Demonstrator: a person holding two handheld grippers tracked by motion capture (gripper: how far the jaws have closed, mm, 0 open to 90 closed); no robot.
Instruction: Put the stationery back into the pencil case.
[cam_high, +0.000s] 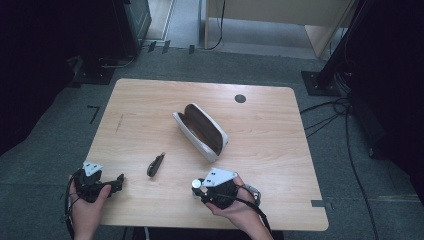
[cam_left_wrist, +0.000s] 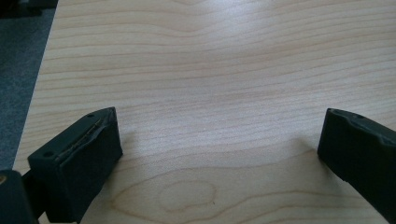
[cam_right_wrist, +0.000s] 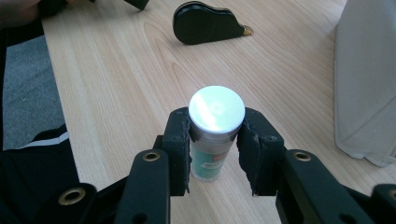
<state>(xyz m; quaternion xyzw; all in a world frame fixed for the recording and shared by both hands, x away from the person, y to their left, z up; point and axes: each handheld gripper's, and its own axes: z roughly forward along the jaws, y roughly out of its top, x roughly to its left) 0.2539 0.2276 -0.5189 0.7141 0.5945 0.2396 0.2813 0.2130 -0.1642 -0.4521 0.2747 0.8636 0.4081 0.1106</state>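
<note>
A small tube with a white round cap (cam_right_wrist: 216, 108) and a greenish label stands near the table's front edge, cap (cam_high: 197, 184) up. My right gripper (cam_right_wrist: 215, 140) is shut on it, one black pad pressed to each side just under the cap. The right gripper (cam_high: 201, 188) is held in a hand at the front middle. My left gripper (cam_high: 118, 181) rests at the front left corner, and in the left gripper view it (cam_left_wrist: 219, 140) stands open over bare wood. Between the two lies a flat black teardrop-shaped object (cam_high: 156, 164) with a small brass tip.
An open white glasses case (cam_high: 200, 131) with brown lining lies at the table's middle, and its pale side (cam_right_wrist: 364, 84) rises close on the right of the right gripper view. A dark round grommet (cam_high: 240, 98) sits near the far edge. Grey carpet and cables surround the table.
</note>
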